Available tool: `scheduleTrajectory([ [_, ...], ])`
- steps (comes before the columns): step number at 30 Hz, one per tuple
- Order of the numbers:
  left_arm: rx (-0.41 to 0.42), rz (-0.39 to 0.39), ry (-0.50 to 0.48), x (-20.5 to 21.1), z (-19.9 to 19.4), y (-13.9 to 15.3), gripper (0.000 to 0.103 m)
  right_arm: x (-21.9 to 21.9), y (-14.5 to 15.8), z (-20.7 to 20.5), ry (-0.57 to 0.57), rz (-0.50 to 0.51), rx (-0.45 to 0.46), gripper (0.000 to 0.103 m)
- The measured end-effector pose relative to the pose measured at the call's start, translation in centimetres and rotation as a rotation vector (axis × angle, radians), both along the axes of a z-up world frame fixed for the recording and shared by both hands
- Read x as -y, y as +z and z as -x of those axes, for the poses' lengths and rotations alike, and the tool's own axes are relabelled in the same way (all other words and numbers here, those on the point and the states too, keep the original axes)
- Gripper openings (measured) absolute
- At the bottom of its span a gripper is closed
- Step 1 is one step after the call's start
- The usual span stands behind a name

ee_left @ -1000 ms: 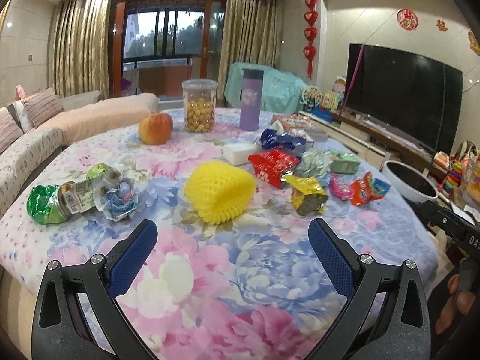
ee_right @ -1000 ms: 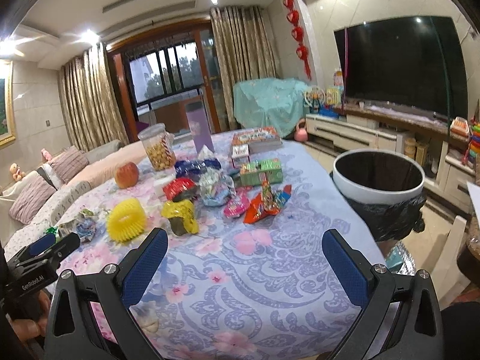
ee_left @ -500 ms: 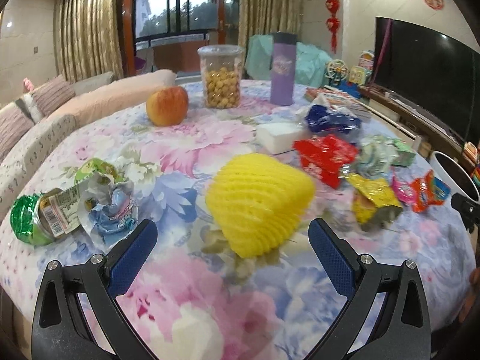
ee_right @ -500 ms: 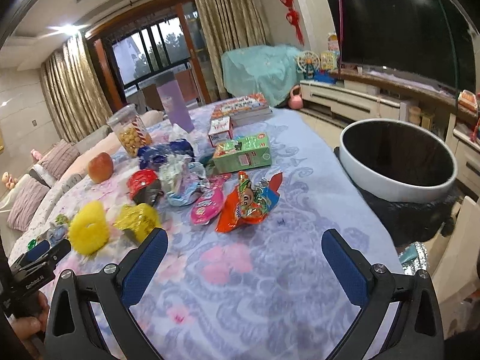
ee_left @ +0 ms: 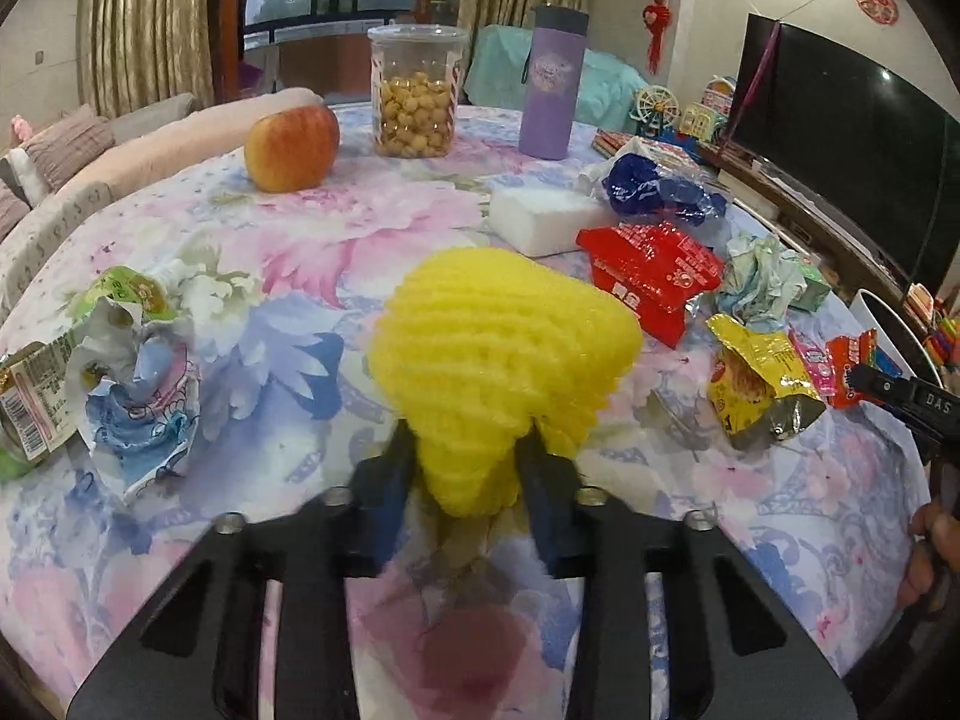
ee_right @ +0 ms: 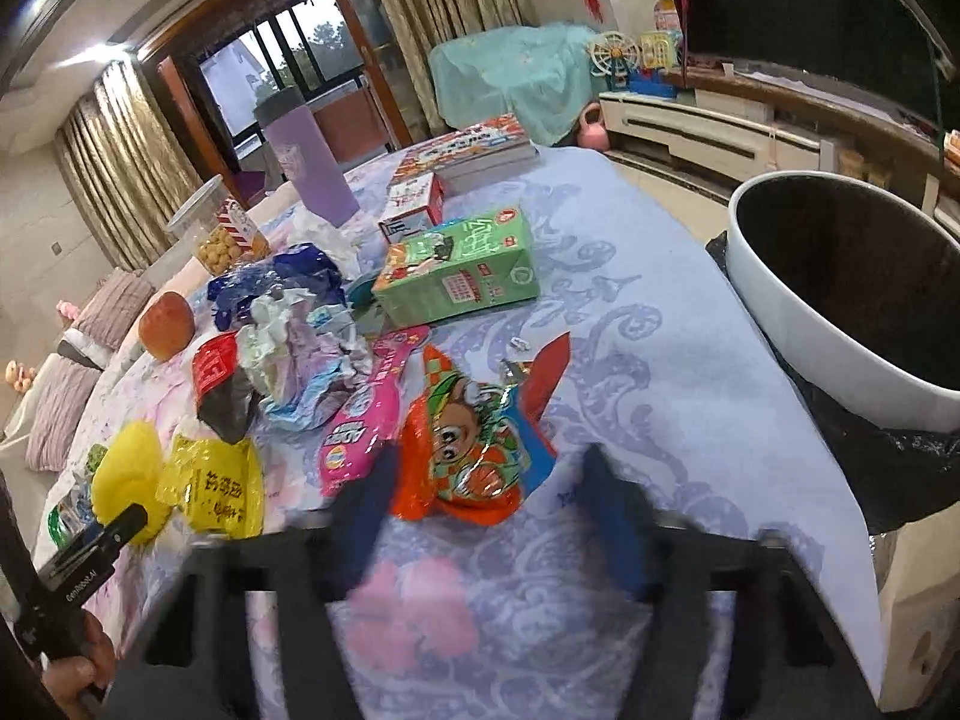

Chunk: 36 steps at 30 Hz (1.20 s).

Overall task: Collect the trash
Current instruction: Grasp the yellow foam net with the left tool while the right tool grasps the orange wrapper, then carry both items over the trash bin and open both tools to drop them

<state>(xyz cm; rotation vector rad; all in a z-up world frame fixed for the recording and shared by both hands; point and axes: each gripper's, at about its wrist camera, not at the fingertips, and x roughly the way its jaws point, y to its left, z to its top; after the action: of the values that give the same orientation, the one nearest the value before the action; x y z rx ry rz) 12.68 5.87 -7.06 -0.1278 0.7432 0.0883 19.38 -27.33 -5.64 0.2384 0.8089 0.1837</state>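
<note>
Left wrist view: my left gripper has just been closing, and its jaws now pinch the near tip of the yellow foam net, pads pressed into it on both sides. The net sits on the floral tablecloth. Taking the net as landmark: crumpled blue-white wrapper to its left, red packet just right and behind, yellow foil packet to the right, white block behind, apple, snack jar and purple bottle far behind.

Right wrist view: my right gripper has also just been closing; jaws blurred, narrowed around the orange cartoon snack wrapper. The left pad looks against its edge, the right pad stands clear, so no firm grip. Landmark the wrapper: pink packet touching on its left, green carton behind, white trash bin well off to the right beyond the table edge, yellow net and left gripper far left.
</note>
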Motion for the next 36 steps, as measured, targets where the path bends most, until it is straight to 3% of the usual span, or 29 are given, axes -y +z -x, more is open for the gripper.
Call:
scheduleTrajectory([
  [1,0.002,-0.004,-0.002,0.1,0.0,0.0,0.020,0.1,0.0,0.0,0.004,-0.006,0.003,0.024],
  [3,0.011,-0.010,-0.001,0.3,0.2,0.3,0.013,0.2,0.1,0.3,0.006,-0.014,0.015,0.024],
  [18,0.138,0.013,-0.094,4.9,2.2,6.0,0.013,3.1,3.4,3.9,-0.025,-0.054,0.118,0.023],
  [27,0.137,0.036,-0.247,12.1,1.4,7.2,0.013,6.9,4.6,5.6,-0.089,-0.062,0.142,0.023],
  [36,0.110,0.029,-0.379,19.1,-0.5,6.5,0.013,10.5,5.2,6.4,-0.150,-0.061,0.150,0.023],
])
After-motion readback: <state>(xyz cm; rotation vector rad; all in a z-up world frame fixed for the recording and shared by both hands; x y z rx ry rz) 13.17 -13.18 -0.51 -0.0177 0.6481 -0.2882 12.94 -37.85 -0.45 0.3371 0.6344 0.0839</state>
